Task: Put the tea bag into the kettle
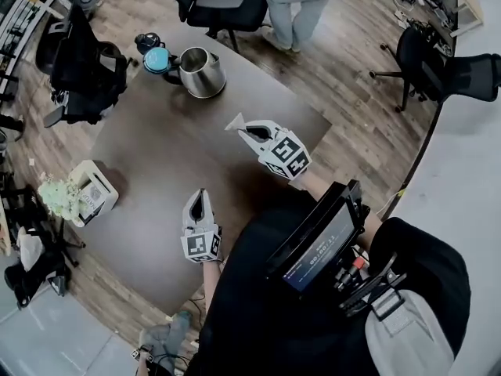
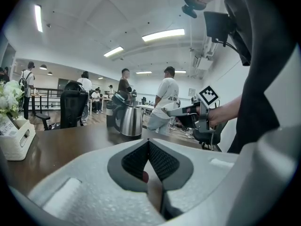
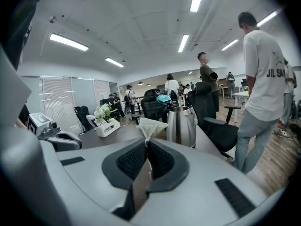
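**Holding the tea bag (image 1: 234,121) in the right gripper (image 1: 241,127), short of the kettle (image 1: 202,72)**

The dark bench (image 1: 156,163) is filling the middle of the head view, with black office chairs (image 1: 227,2) standing round it. The steel kettle is sitting near the bench's far edge, its blue lid (image 1: 156,59) tipped back and its mouth lying open. A white box of pale flowers (image 1: 88,193) is resting at the bench's left edge, well apart from the kettle. The right gripper is hovering above the bench, between the person and the kettle, and is pointing toward the kettle. Its fingers (image 3: 132,160) are pressing together on one gathered corner of the tea bag. The pale pouch is sticking out past their tips, clear of the bench and not over the kettle's mouth. The left gripper (image 1: 200,196) is hanging nearer the person, to the left of the right one. Its fingers (image 2: 136,160) are meeting tip to tip and holding nothing.
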